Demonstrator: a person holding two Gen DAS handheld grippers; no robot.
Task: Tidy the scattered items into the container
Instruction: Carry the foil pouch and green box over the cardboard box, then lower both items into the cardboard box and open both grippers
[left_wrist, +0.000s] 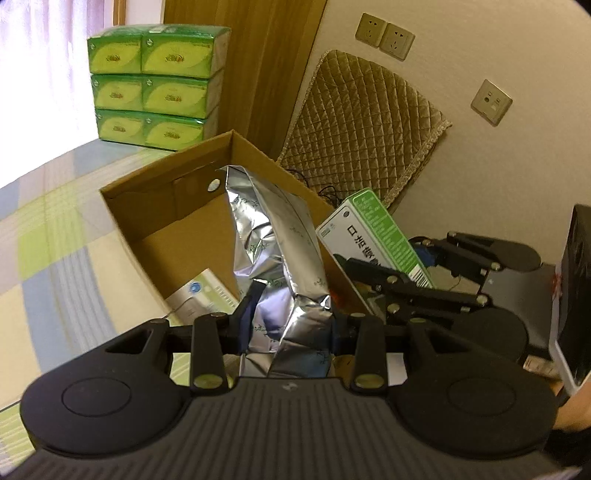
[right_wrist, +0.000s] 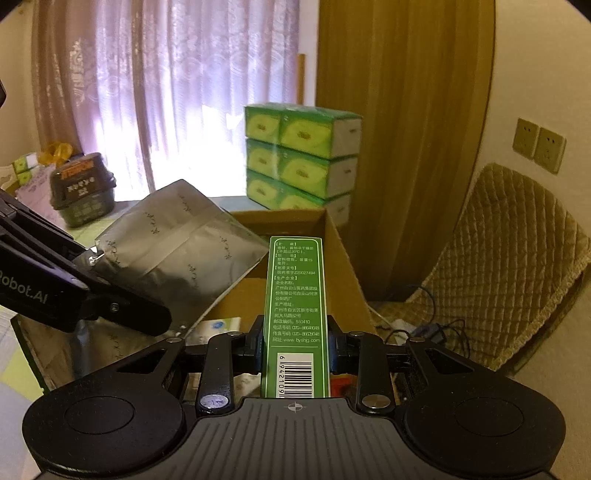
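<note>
**Both tongs loaded above the open box**

Nearest the left wrist camera, the left tongs (left_wrist: 290, 325) are pinched on the lower end of a silver foil pouch (left_wrist: 275, 236), which stands up from the grip and leans over the cardboard box (left_wrist: 122, 206). That pouch looks light and crinkly, soft enough to fold or slump where it is squeezed, and its slick film could slide. I judge a grip across a flat sealed edge to be safer than one on the puffy middle.

The right tongs (right_wrist: 295, 341) are closed on the sides of a green-and-white carton (right_wrist: 295, 291), barcode end toward the camera, long axis pointing forward at the box. It appears stiff and light, so pressing its two flat faces suits it, though hard pressure might dent the card.

Inside the box a white packet (left_wrist: 207, 295) already lies on the floor. The pouch hangs over the box interior; the carton sits near the box's right wall, just beside the pouch, apparently not touching it.
</note>
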